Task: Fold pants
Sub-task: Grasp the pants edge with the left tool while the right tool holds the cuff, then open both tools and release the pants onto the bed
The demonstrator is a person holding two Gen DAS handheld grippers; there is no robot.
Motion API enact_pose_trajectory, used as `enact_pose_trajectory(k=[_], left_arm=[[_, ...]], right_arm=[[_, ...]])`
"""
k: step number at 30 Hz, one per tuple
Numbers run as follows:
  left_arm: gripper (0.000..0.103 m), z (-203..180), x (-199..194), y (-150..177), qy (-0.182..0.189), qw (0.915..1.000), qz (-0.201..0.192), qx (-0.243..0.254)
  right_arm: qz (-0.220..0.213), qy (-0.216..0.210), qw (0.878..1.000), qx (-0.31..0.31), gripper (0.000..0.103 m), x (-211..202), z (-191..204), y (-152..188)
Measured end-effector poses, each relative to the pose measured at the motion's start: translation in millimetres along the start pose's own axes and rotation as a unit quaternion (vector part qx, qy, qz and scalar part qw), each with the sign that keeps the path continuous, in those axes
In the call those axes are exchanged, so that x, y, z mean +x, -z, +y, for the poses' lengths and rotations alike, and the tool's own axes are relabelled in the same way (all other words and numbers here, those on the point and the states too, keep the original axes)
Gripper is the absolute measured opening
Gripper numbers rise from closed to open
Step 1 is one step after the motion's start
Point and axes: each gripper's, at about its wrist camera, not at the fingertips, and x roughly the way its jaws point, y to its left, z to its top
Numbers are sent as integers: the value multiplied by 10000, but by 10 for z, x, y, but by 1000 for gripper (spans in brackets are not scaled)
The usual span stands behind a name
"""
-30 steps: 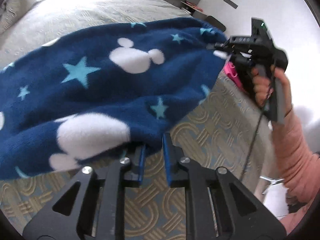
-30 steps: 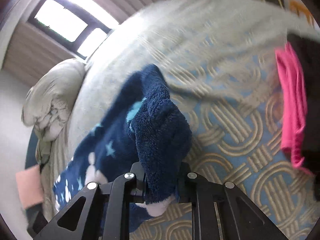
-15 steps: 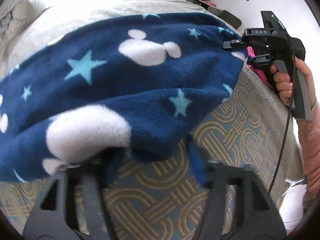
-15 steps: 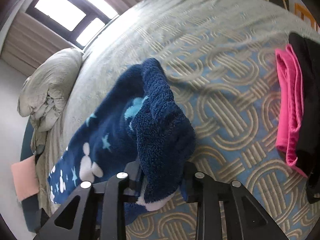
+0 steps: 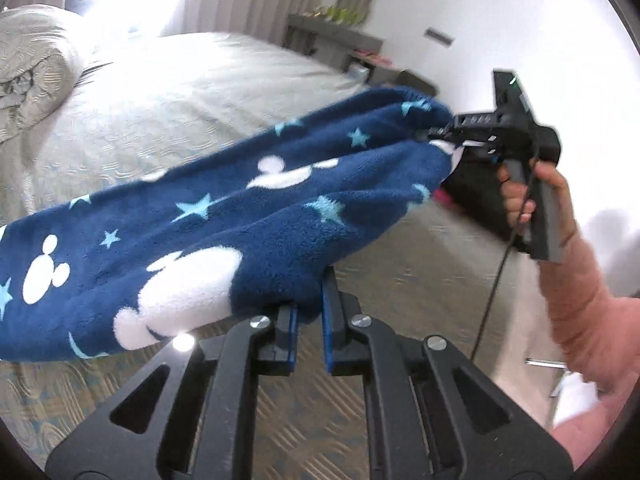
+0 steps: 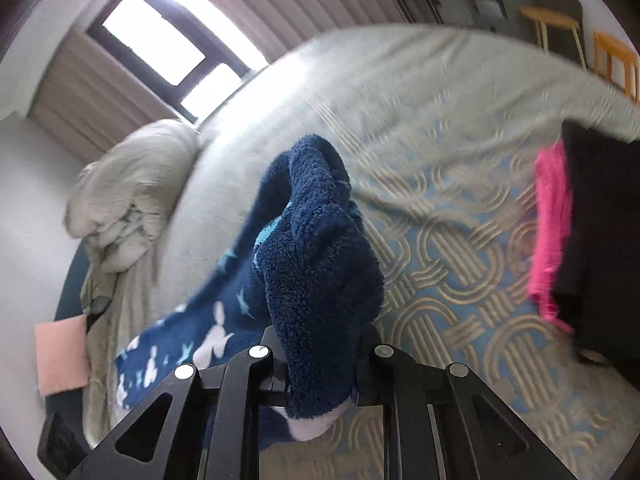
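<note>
Dark blue fleece pants point(image 5: 240, 208) with white mouse heads and light blue stars hang stretched between my two grippers, lifted above the bed. My left gripper point(image 5: 308, 292) is shut on the near edge of the fabric. In the left wrist view the right gripper point(image 5: 440, 136), held by a hand point(image 5: 520, 196), pinches the far end of the pants. In the right wrist view the pants point(image 6: 320, 260) bunch over the right gripper point(image 6: 320, 344) and hide its fingertips. Its jaws are closing with the thick fabric pressed between them.
The bed cover point(image 6: 460, 260) has a beige loop pattern on blue. A folded pink garment point(image 6: 552, 240) and a black one point(image 6: 600, 240) lie at its right. A pillow point(image 5: 32, 64) is at the head. A shelf point(image 5: 336, 36) and chairs point(image 6: 556, 20) stand by the wall.
Both grippers have risen and the pants have come up off the bed. The left jaws spread wide half a second ago and now pinch the fabric edge.
</note>
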Motion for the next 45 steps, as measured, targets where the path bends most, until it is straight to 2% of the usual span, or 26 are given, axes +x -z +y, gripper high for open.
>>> enact_pose_trajectory(k=[4,7,9,11,13,14,16,19,21,23,24,26,27,28,29,30,32,33,35,36,38,40,41,42,43,45], left_arm=[[11,-202,-10,279,445,9987,248,24],[11,-287,239,627,649,9945,818,-25],[11,-327,495,868,381,9906,1310,29],[11,-342,610,934,183,9889,1468,111],[11,-343,564,919,173,9900,1396,91],[11,-350,524,885,182,9912,1312,90],[11,-329,442,904,152,9927,1189,146],[15,-361,398,970,102,9926,1192,191],[16,-382,501,1002,25,9914,1300,157],[16,-384,564,1057,-78,9908,1340,150],[16,-384,591,1038,-104,9912,1313,136],[16,-376,638,1032,-174,9920,1249,107],[16,-377,691,1010,-192,9916,1275,90],[16,-393,716,1000,-169,9912,1311,93],[16,-432,724,988,-122,9910,1322,154],[17,-496,696,988,-128,9909,1299,315],[19,-571,637,1012,-199,9898,1283,586],[19,-567,608,1026,-203,9894,1302,616],[19,-468,518,1037,-106,9896,1358,457],[19,-382,446,1033,-51,9908,1322,280],[19,-116,207,1028,-79,9941,1064,-193],[20,143,-19,997,-123,9948,744,-690],[26,309,-165,991,-210,9937,543,-957],[35,481,-318,997,-405,9915,330,-1193],[40,645,-444,1009,-699,9879,135,-1379],[43,1019,-720,1063,-1352,9745,-185,-1783]], right_arm=[[196,50,9995,237,18,-361,-236,312],[465,382,9962,636,20,-430,-625,673],[735,666,9912,877,23,-363,-907,909],[1058,735,9827,1330,29,-263,-1201,1181],[888,658,9829,1475,30,-329,-1250,1244],[833,850,9830,1400,36,-377,-1226,1230],[582,1564,9802,1061,60,-494,-1139,1158],[35,2159,9747,582,62,-680,-917,1059],[-163,2144,9760,349,62,-701,-799,1002],[-145,1857,9825,9,64,-614,-669,877],[-143,1717,9848,-205,67,-546,-651,799],[-134,1820,9819,-512,78,-330,-614,647],[-74,1908,9799,-580,78,-220,-642,599],[42,2102,9758,-599,74,-82,-679,565],[174,2440,9677,-607,57,49,-733,565],[394,2591,9638,-484,20,195,-776,563],[274,2604,9651,-105,22,221,-815,575],[199,2735,9616,-123,24,186,-769,576],[171,2943,9553,-214,43,120,-701,576],[142,3018,9530,-236,47,37,-675,585],[28,2867,9577,-244,50,-122,-532,569],[-90,2521,9673,-274,55,-282,-326,578],[-112,2281,9729,-359,57,-329,-172,578],[-82,2073,9770,-489,59,-344,-34,578],[21,1785,9811,-747,61,-308,184,596],[268,1353,9821,-1285,62,-199,622,715]])
